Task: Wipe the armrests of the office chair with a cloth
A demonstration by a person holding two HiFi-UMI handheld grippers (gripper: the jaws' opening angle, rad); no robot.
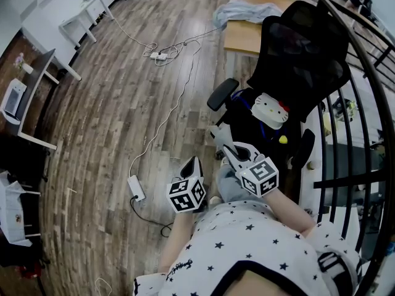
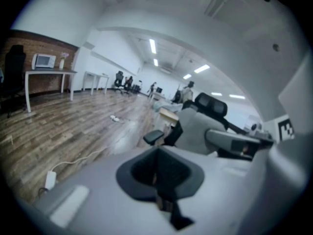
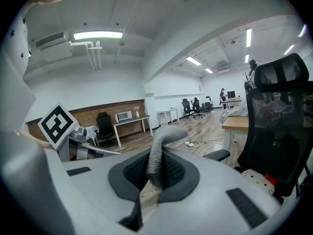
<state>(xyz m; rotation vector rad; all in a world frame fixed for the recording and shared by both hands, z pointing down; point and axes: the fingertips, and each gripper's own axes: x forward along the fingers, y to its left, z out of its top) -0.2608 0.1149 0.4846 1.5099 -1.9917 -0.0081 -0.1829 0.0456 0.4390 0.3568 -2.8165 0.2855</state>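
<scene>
A thick, grey, towel-like cloth [image 3: 157, 155] is shown gripped in the right tongs [image 3: 154, 180], which are clenched on its lower part while its free end is curled up and over above them. The left tongs [image 2: 161, 177] are pressed together with nothing caught between them. Both are held low in front of the person, near the black mesh-backed office chair [image 1: 296, 73] but apart from it. The cloth is kept clear of the dark padded armrest [image 1: 222, 94] on the chair's near side and of the second armrest [image 1: 302, 150]. From the head view the cloth is hard to make out; it may be the grey patch under the right tongs. A white cat-face cushion [image 1: 270, 110] is seen on the seat, and a wooden counter [image 1: 244, 39] behind the chair is draped with pale fabric [image 1: 247, 11].
</scene>
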